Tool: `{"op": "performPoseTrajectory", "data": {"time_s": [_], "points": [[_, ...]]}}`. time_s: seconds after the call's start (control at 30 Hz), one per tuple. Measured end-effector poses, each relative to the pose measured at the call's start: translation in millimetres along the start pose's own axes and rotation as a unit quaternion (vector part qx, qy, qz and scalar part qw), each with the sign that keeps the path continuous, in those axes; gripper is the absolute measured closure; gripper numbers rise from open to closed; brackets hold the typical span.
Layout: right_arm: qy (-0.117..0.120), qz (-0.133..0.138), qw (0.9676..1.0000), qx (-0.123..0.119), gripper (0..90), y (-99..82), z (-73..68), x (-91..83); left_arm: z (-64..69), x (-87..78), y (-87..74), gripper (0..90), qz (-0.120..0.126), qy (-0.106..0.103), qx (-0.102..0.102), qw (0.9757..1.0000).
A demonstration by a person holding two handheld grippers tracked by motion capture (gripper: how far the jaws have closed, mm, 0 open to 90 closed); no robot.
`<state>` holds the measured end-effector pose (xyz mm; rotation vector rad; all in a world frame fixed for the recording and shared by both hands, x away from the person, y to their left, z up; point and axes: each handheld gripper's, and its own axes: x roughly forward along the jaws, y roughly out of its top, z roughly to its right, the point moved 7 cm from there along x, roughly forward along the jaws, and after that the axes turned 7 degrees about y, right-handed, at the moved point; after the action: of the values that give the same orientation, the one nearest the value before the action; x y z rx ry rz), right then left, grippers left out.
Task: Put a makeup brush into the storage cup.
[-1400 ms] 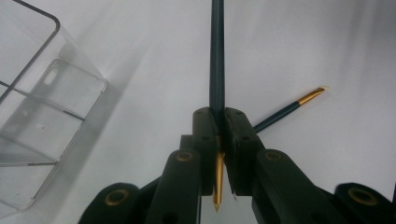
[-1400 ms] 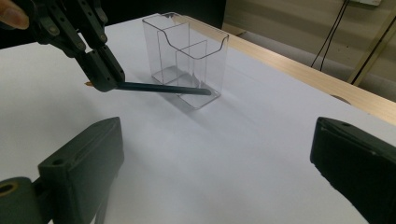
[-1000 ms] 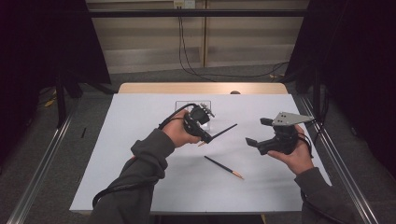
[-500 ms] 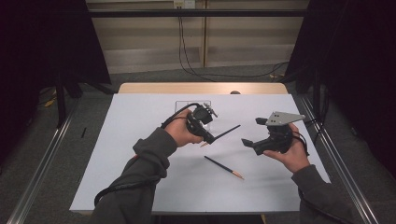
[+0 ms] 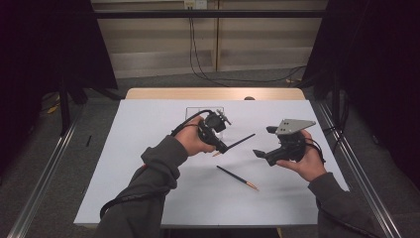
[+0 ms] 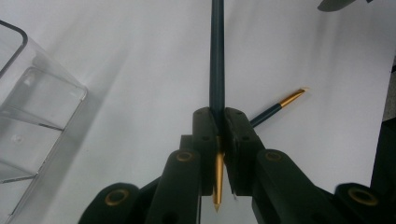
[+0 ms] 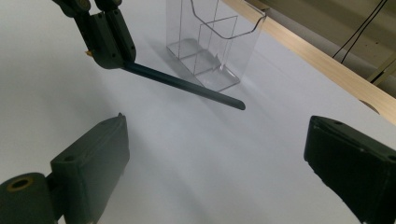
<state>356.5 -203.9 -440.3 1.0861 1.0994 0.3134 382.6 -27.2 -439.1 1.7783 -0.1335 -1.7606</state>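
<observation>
Left gripper view shows our pencil (image 6: 216, 70) clamped near its gold-tipped end between the jaws of the left claw (image 6: 217, 135), the dark shaft running straight away from us above the white bench (image 6: 140, 56). From the high view, that pencil (image 5: 239, 142) sticks out level toward the right claw (image 5: 261, 154), which we hold with its jaws spread wide and nothing between them. A second pencil (image 5: 237, 178) lies flat on the bench nearer us, apart from both hands. The clear holder (image 7: 212, 42) stands farther back, just behind the left claw.

We judge that we are mid-handover or about to stow the gripped pencil. Next we would either close the right claw on the free end, or swing the left hand back and tip the pencil upright over a compartment of the holder.
</observation>
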Motion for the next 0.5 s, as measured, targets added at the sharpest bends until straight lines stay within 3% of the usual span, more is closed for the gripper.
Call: {"op": "performPoseTrajectory", "data": {"time_s": [0.1, 0.13, 0.27, 0.43, 0.47, 0.5], "points": [[0.004, -0.012, 0.9999, -0.012, 7.8, 0.2, -0.9, 2.8, 0.3, 0.6, 0.4, 83.9, -0.006, -0.007, 0.011, 0.9999], [0.003, -0.015, 0.9998, -0.013, 7.9, 0.3, -1.1, 3.7, 1.5, 0.9, 0.6, 83.9, -0.005, -0.001, -0.001, 1.0], [0.005, -0.028, 0.999, -0.034, 8.7, 1.7, -1.8, 7.6, 2.1, 1.9, 2.3, 83.9, -0.004, -0.005, 0.015, 0.9999], [0.01, -0.03, 0.9985, -0.044, 11.6, 3.1, -2.6, 10.6, 5.6, 0.7, 4.4, 83.9, 0.004, -0.011, 0.005, 0.9999], [0.01, -0.03, 0.9985, -0.045, 12.7, 3.2, -2.4, 11.1, 5.9, -0.3, 4.4, 83.9, -0.001, -0.014, 0.011, 0.9998], [0.012, -0.03, 0.9984, -0.046, 13.1, 3.3, -2.3, 11.1, 7.9, 0.4, 5.4, 83.8, 0.006, -0.016, 0.003, 0.9998]]}}
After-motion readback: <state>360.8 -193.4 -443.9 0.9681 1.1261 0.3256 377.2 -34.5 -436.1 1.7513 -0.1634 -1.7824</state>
